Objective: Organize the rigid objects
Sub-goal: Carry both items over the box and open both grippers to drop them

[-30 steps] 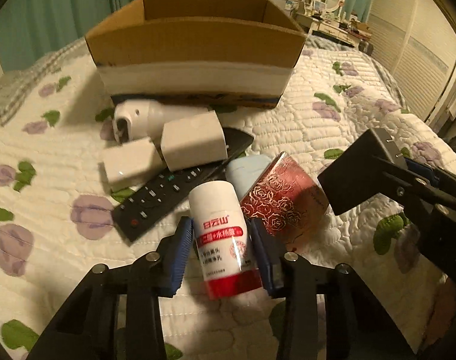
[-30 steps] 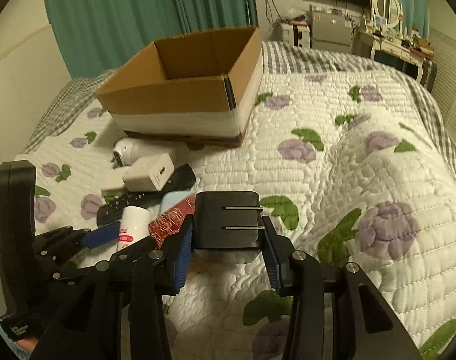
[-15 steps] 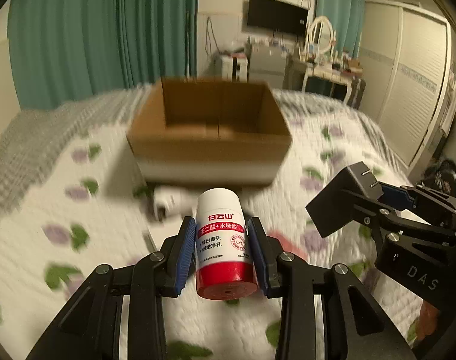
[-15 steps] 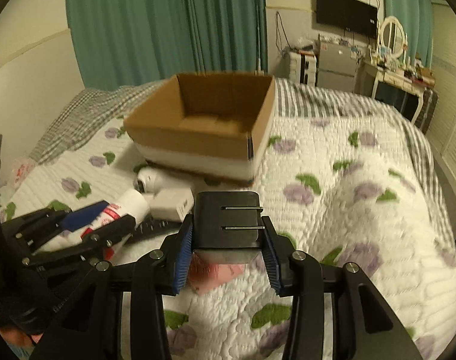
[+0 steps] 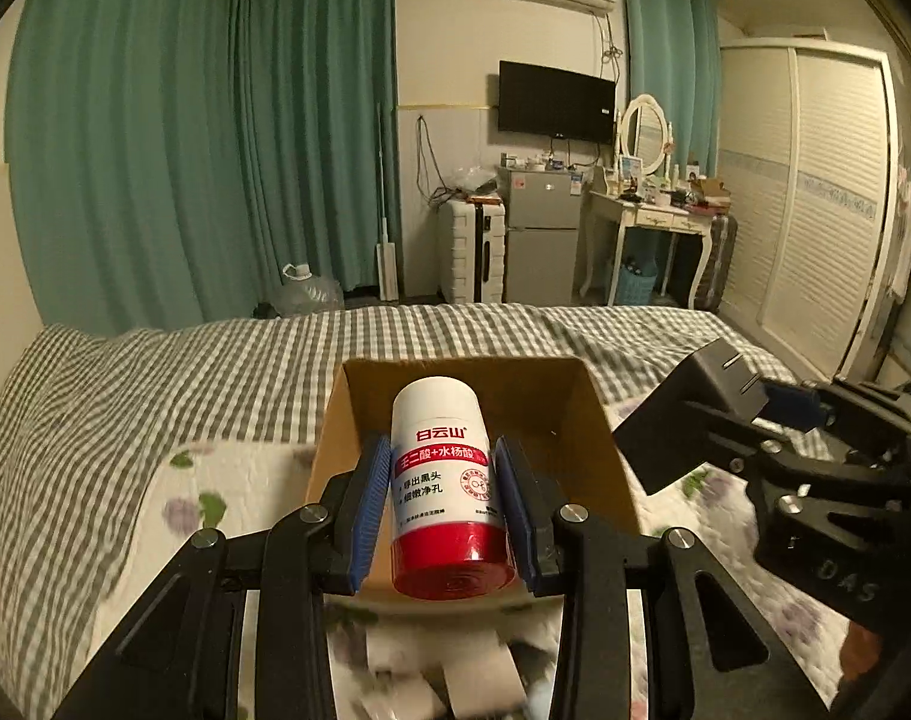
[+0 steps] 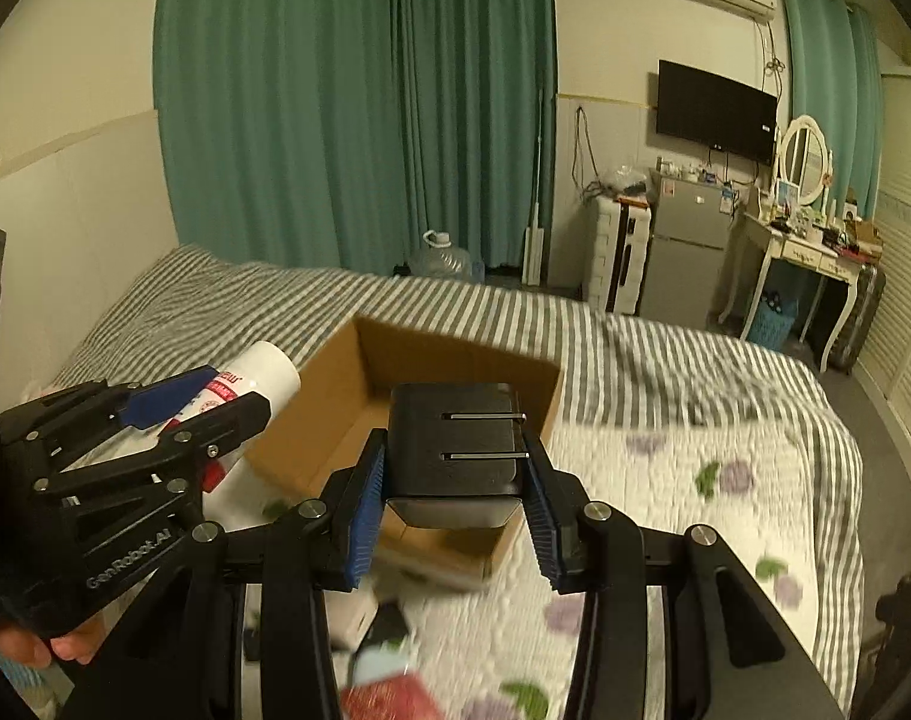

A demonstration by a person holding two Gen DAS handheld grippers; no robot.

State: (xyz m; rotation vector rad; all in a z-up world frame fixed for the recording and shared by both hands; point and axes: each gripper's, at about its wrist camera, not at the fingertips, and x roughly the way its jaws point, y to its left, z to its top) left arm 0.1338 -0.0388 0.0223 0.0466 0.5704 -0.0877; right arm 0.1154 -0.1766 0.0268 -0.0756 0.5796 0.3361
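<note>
Both grippers have risen off the quilt toward the cardboard box (image 5: 605, 420). Left gripper (image 5: 443, 504) pinches a white bottle (image 5: 440, 468) with a red base; right gripper (image 6: 452, 495) clamps a black charger block (image 6: 455, 450). Each hangs over the box, apparently for dropping in.

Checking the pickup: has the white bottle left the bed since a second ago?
Yes. The bottle, clamped in the left tool, has risen off the quilt beside the remote and now hangs in front of the open box.
</note>
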